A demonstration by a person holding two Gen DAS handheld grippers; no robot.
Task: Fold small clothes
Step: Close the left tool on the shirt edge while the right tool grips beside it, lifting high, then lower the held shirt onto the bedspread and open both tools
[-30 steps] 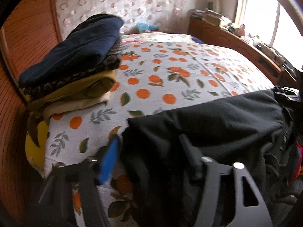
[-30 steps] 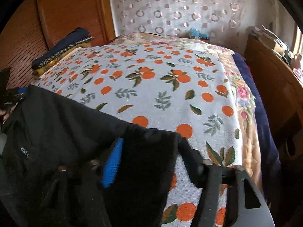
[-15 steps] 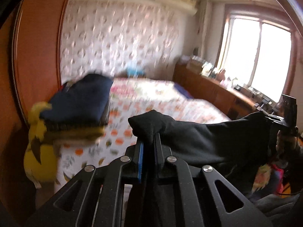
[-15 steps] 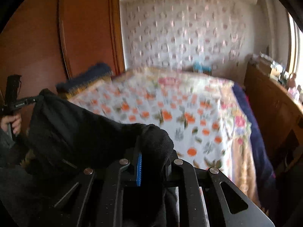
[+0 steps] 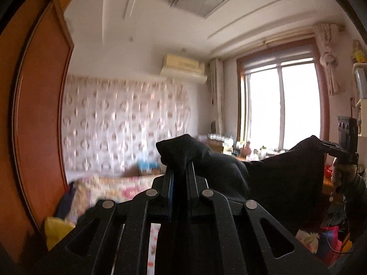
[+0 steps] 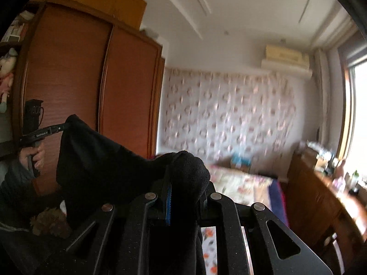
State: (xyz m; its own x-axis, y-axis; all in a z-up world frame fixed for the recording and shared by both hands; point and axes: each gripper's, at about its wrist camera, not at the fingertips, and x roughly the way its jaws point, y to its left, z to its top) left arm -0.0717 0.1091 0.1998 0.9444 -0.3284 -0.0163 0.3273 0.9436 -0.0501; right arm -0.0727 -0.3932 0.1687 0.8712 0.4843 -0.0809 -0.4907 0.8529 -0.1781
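A black garment (image 5: 270,178) hangs stretched in the air between my two grippers, high above the bed. My left gripper (image 5: 180,174) is shut on one top corner of it, and the cloth bunches over the fingertips. My right gripper (image 6: 181,178) is shut on the other top corner (image 6: 110,160). Each gripper shows in the other's view: the right one (image 5: 332,149) at the far right, the left one (image 6: 45,133) at the far left. The garment's lower part is hidden below both frames.
The bed (image 5: 114,188) with its flowered cover lies low beneath. An orange wooden wardrobe (image 6: 80,91) stands to the left. A wooden sideboard (image 6: 321,194) with clutter runs under the window (image 5: 282,105) on the right. A yellow item (image 5: 57,229) sits at the bed's left edge.
Both grippers closed on the garment's corners on the bed and lifted it up. The views tilted from the bedspread up toward the wall and ceiling.
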